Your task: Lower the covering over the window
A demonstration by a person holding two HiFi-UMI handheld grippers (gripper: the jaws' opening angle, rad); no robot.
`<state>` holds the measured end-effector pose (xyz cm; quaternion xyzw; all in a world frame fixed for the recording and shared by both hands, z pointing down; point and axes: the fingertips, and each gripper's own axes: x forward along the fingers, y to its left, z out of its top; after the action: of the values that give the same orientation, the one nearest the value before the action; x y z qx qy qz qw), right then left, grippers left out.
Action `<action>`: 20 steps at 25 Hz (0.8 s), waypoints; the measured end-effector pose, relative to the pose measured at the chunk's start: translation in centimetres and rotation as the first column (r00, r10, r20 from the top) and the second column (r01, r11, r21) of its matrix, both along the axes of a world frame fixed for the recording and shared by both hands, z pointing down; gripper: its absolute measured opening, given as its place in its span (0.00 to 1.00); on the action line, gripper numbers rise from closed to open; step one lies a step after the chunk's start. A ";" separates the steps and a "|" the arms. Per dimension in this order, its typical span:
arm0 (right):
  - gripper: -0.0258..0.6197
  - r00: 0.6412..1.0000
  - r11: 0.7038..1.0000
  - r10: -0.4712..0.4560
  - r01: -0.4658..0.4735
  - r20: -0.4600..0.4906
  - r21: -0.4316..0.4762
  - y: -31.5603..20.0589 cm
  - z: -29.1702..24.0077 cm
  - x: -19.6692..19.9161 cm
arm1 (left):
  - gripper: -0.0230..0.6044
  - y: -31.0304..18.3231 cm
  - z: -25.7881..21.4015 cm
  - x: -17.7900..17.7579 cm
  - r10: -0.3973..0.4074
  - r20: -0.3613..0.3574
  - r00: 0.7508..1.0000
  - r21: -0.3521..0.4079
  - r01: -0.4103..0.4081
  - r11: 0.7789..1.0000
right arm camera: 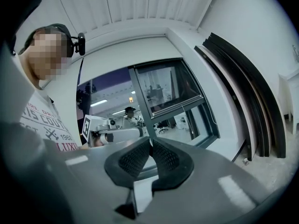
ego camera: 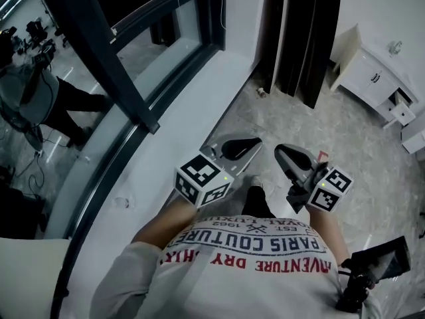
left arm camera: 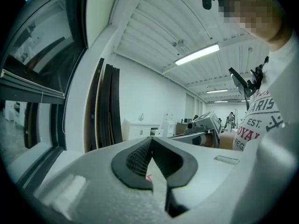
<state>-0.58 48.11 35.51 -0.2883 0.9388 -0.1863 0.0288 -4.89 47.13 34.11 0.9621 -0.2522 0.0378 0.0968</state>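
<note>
The window (ego camera: 80, 92) runs along the left of the head view, with a dark frame post (ego camera: 106, 52) across it. The covering's bottom rail (ego camera: 166, 2) hangs high over the glass, and a thin cord dangles from it. That rail (right arm camera: 177, 107) also crosses the pane in the right gripper view, and the slats' lower edge (left arm camera: 32, 85) shows at upper left in the left gripper view. My left gripper (ego camera: 255, 141) (left arm camera: 151, 139) and right gripper (ego camera: 280, 153) (right arm camera: 150, 141) are held close in front of the person's chest, away from the window, both shut and empty.
A white sill (ego camera: 192, 105) lies under the window. Dark panels (ego camera: 305, 38) lean in the corner, with a small object (ego camera: 262, 92) on the floor beside them. A white cabinet (ego camera: 372, 78) stands at the right. A black device (ego camera: 372, 271) hangs at the person's hip.
</note>
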 end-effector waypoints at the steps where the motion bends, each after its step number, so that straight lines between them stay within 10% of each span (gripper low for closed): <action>1: 0.06 1.000 1.000 -0.002 0.002 0.005 -0.002 -0.9 0.3 0.2 | 0.04 -0.8 0.4 0.2 0.000 0.006 1.000 -0.004 0.001 1.000; 20: 0.03 0.991 0.990 -0.119 0.123 0.062 -0.065 -30.2 4.9 8.0 | 0.04 -30.9 5.3 7.3 -0.077 0.042 0.996 -0.109 0.081 0.991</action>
<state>7.45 17.88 40.40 -0.2262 0.9463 -0.2282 0.0347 2.45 16.21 39.40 0.9437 -0.2893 0.0658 0.1465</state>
